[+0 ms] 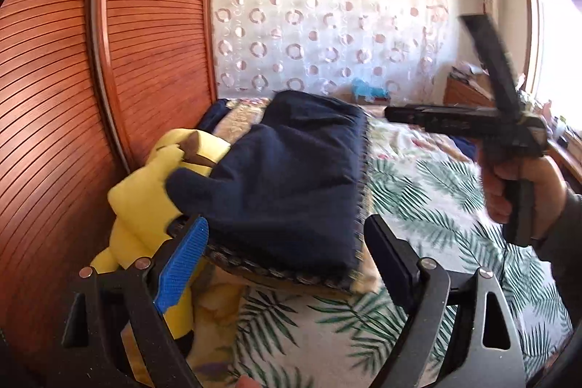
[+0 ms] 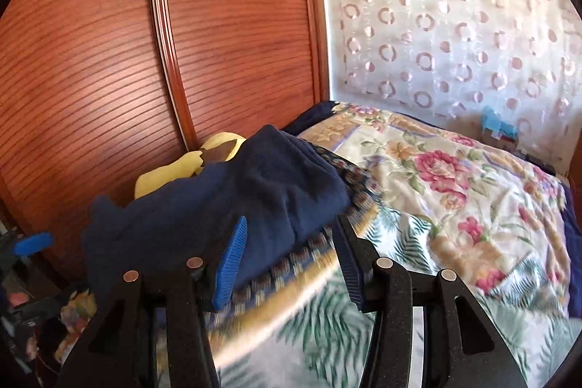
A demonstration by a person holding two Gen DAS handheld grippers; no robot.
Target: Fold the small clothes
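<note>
Dark navy folded fleece garment (image 1: pixel 291 170) found lying on a patterned woven pad at the left side of the bed, against a yellow plush toy (image 1: pixel 145 191) beside the reddish slatted wooden wardrobe door (image 1: pixel 54 133). Judged soft, light and limp, with a napped surface unlikely to slip between ribbed pads; not fragile, but liable to sag and unfold if lifted by one point. Loose flap noted at the near left, draped towards the toy; near edge appears doubled and thick. Best taken at the near corners, one per side, pinching all layers together. Left gripper (image 1: pixel 287 253) held just short of the near edge, fingers spread wide, nothing between them. Right gripper (image 2: pixel 291 257) seen in its own view close above the garment's near right corner, fingers part spread, apparently not pressing the cloth; contact not confirmed owing to blur. Leaf-print bedsheet (image 1: pixel 418 206) beneath and to the right.
</note>
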